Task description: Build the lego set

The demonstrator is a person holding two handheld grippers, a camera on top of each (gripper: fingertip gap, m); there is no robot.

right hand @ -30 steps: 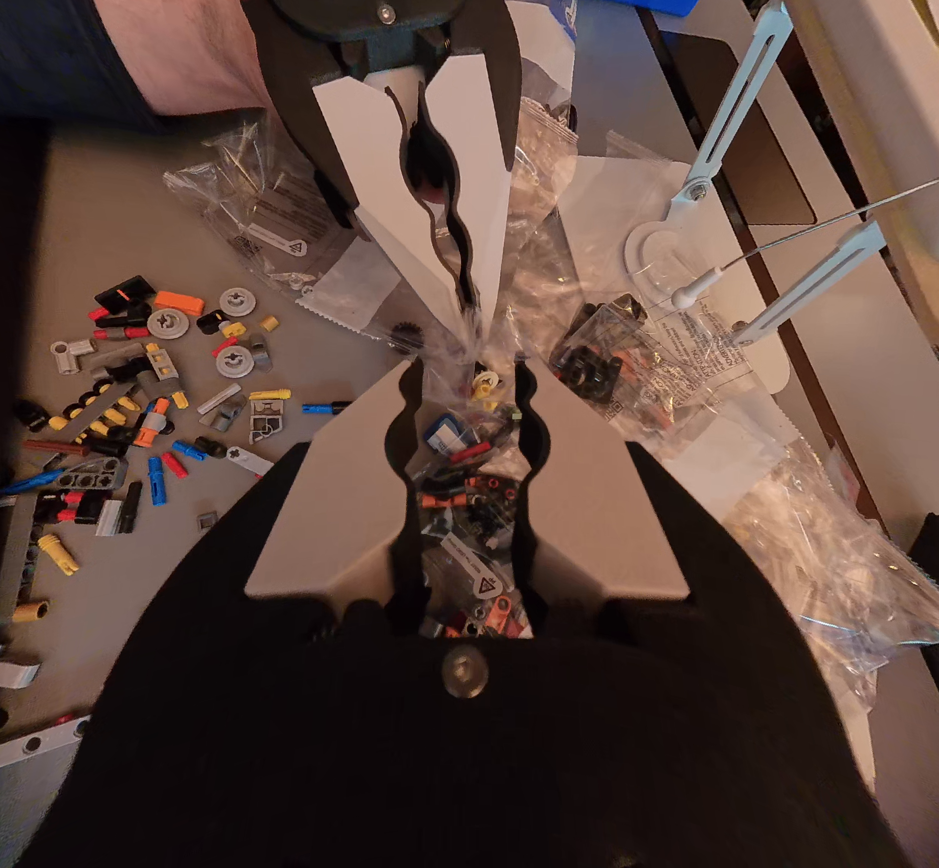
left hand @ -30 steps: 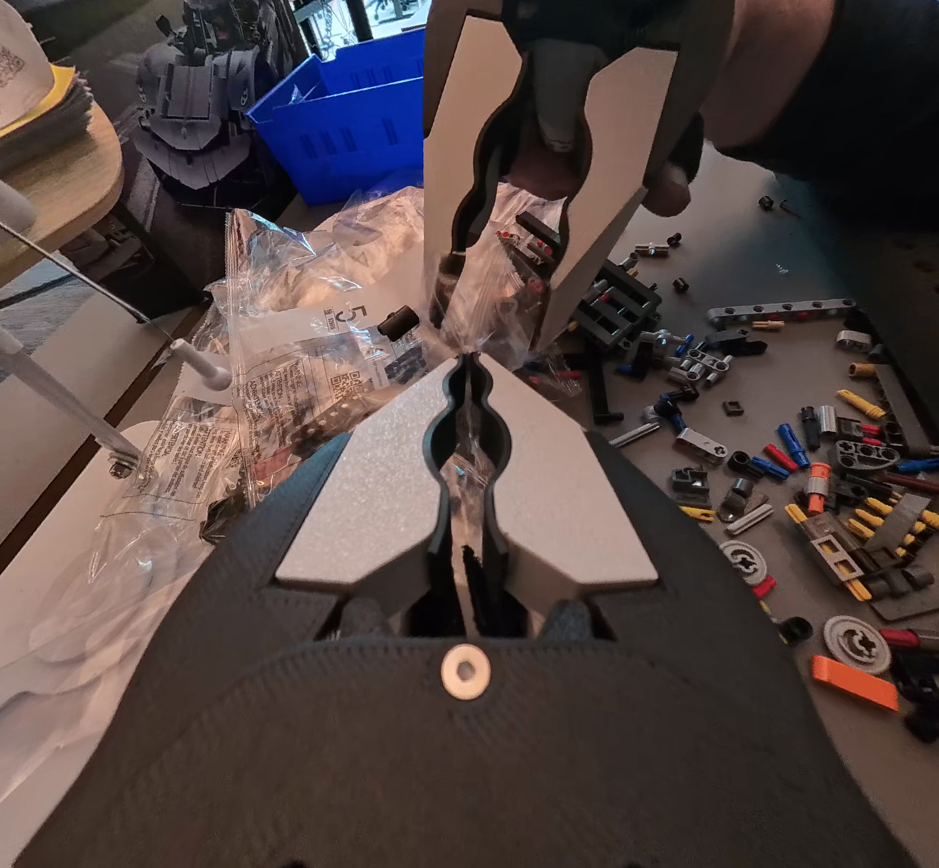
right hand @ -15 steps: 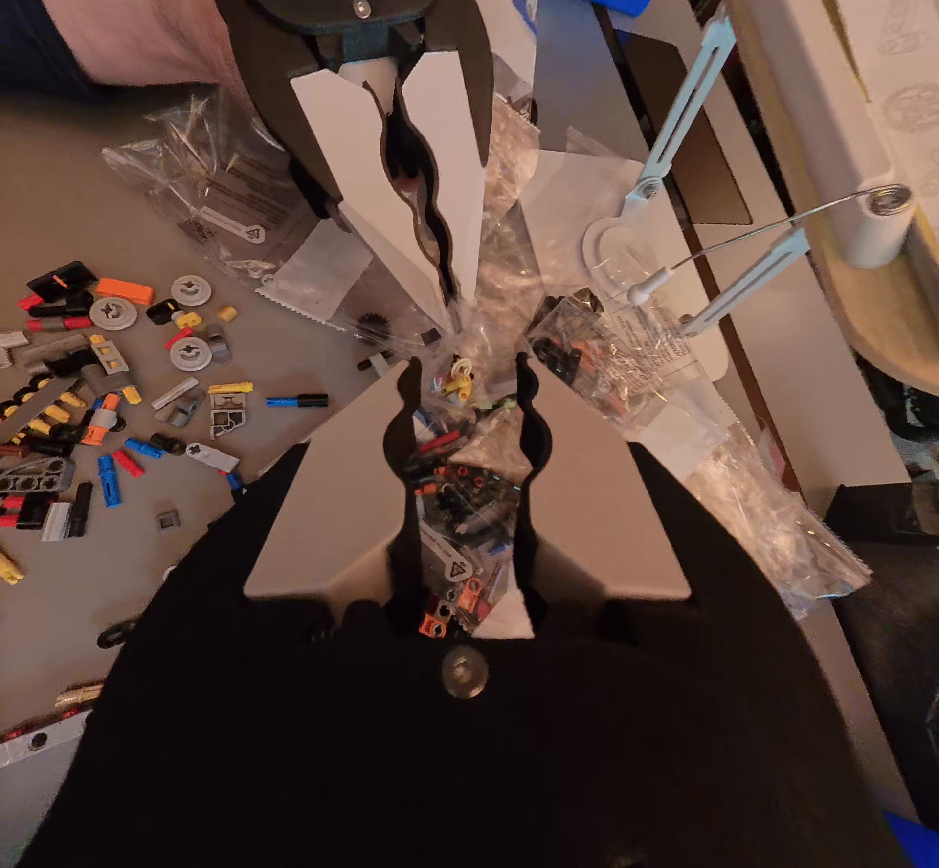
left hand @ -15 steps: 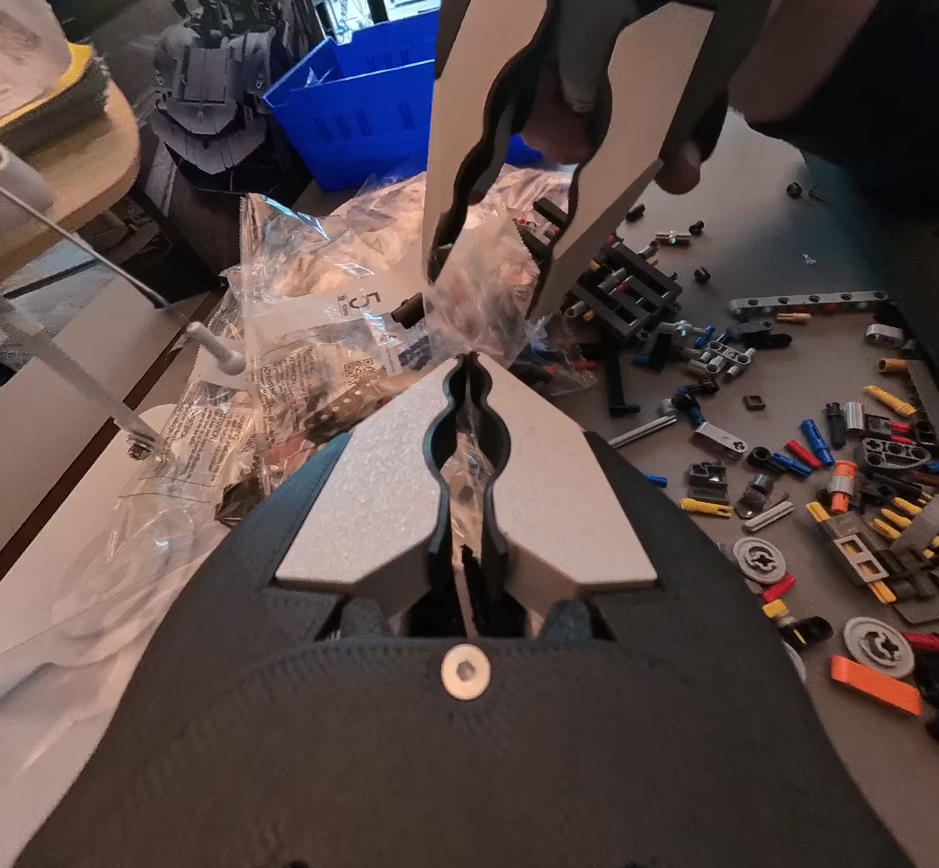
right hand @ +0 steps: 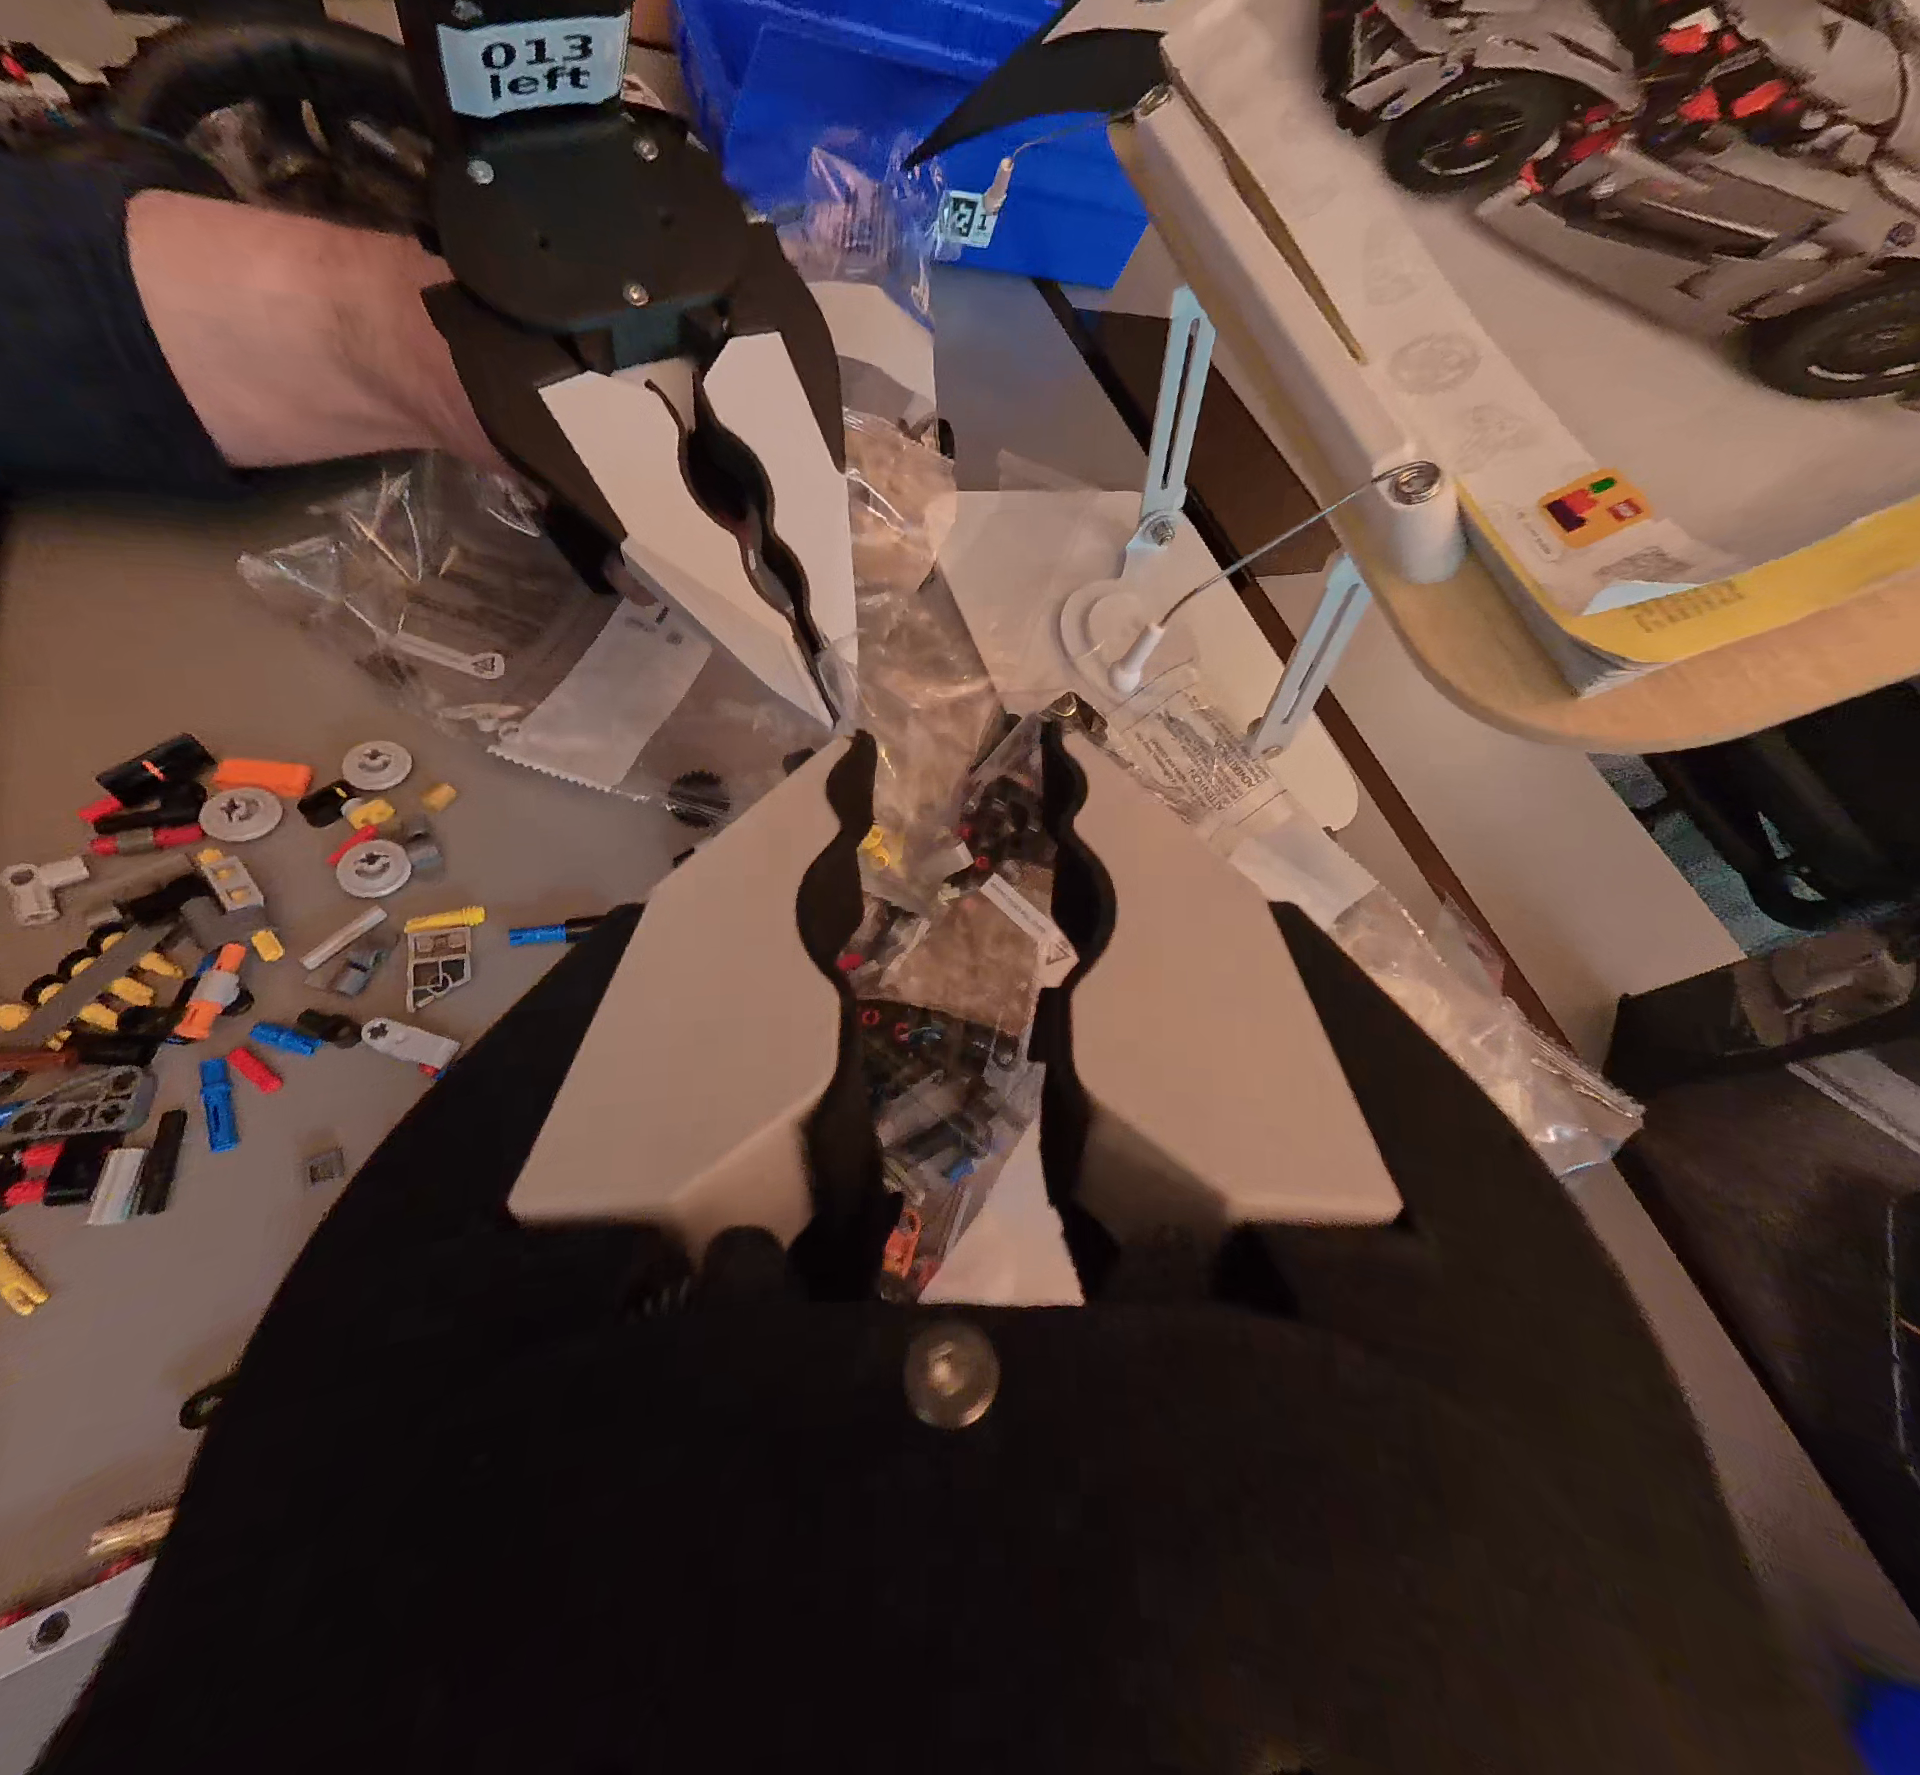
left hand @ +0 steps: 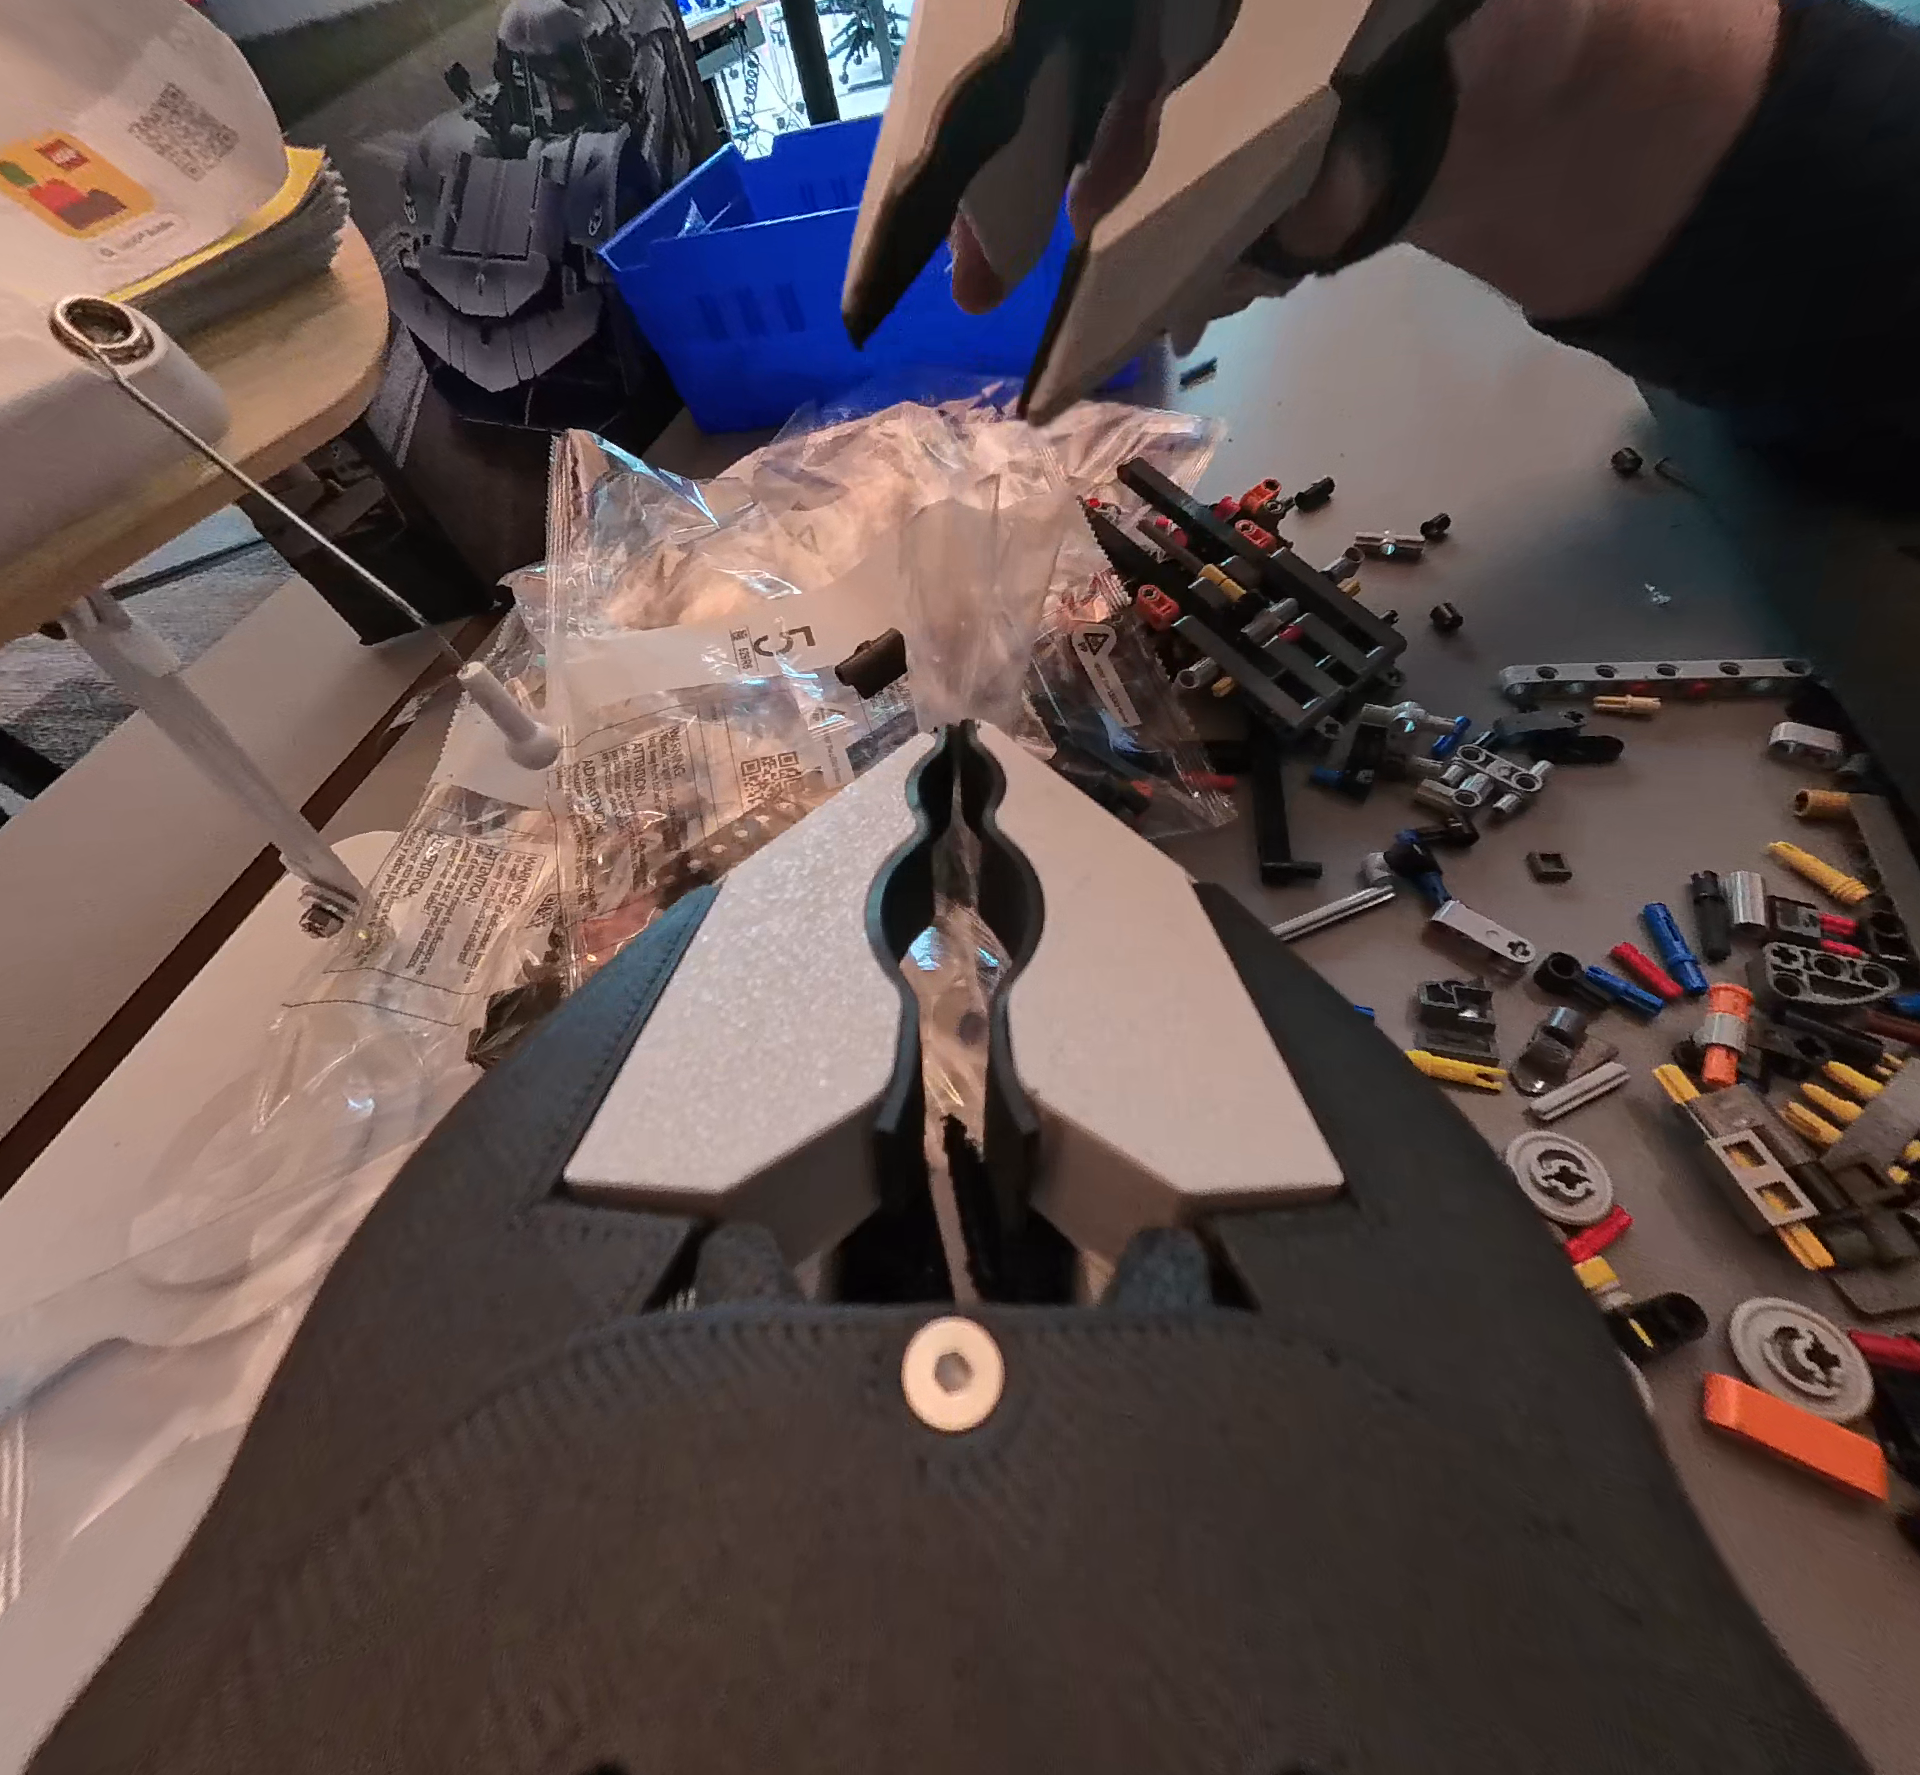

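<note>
My left gripper (left hand: 956, 736) is shut on the edge of a clear plastic parts bag (left hand: 977, 603), which stands up in a twisted peak above a pile of bags. My right gripper (left hand: 943, 375) hangs open above that peak, its lower fingertip (left hand: 1031, 411) close to the plastic. In the right wrist view my right gripper (right hand: 954, 738) is open, with the bag of small parts (right hand: 935, 1008) showing between its fingers. The left gripper (right hand: 831, 702) pinches the bag just beyond the right gripper's tips. A part-built black frame (left hand: 1257, 603) lies behind the bags.
Loose small Lego parts (left hand: 1683, 1008) are scattered on the grey table (left hand: 1455, 478), to the left in the right wrist view (right hand: 208, 946). More clear bags (right hand: 436, 582), a blue bin (left hand: 769, 302), the set box (left hand: 468, 115) and a booklet on a wooden stand (right hand: 1662, 219) crowd the far side.
My right gripper has lifted off the bag and now hangs open above it. My left gripper stays shut on the bag, and the bag's top is pulled up into a peak.
</note>
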